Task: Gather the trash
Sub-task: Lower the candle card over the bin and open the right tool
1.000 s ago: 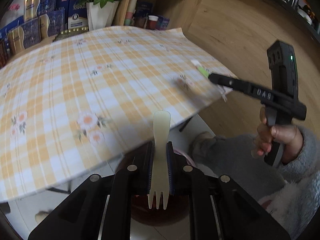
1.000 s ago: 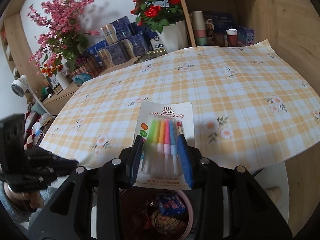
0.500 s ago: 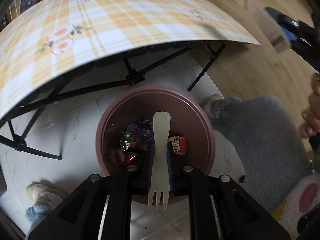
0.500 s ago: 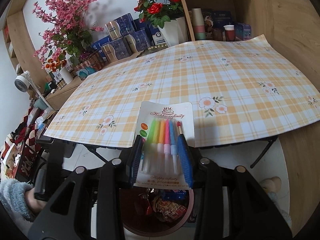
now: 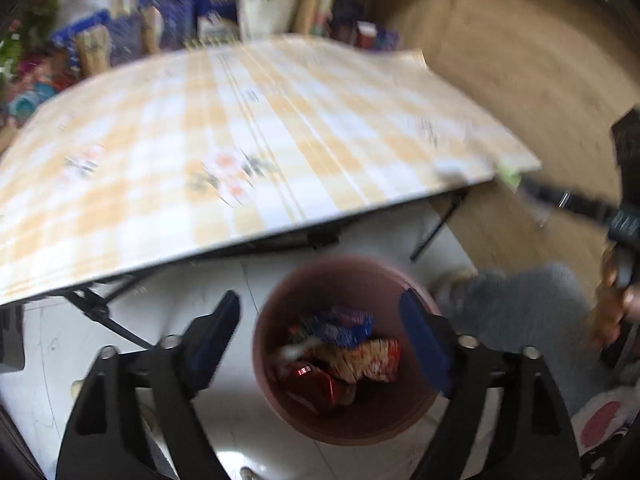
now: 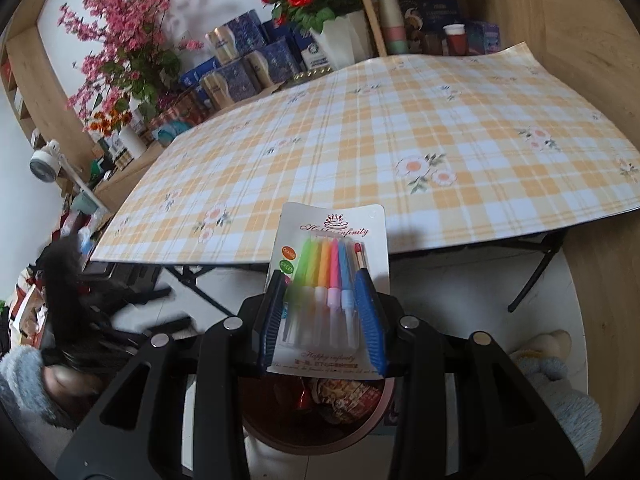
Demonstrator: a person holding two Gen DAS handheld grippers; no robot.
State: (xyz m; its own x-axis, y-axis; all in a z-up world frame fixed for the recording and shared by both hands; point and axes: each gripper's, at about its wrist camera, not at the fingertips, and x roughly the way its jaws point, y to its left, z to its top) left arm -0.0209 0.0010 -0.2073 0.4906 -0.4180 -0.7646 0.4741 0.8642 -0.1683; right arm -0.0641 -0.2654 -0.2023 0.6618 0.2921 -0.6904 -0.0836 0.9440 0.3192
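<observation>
While the left wrist view blurs, the left gripper (image 5: 320,320) hangs over the pink bin (image 5: 344,420) on the floor, jaws opening wide with nothing between them. Wrappers (image 5: 344,352) fill the bin; whether a fork lies among them I cannot tell. At two o'clock the right gripper (image 5: 532,190) pokes in past the checked table (image 5: 240,140).

Now the right wrist view: its jaws are clamped on the candle pack (image 6: 330,280), dead centre, card pointing to twelve o'clock over the table's near edge. At six o'clock, straight below, sits the bin, snack wrappers inside.
</observation>
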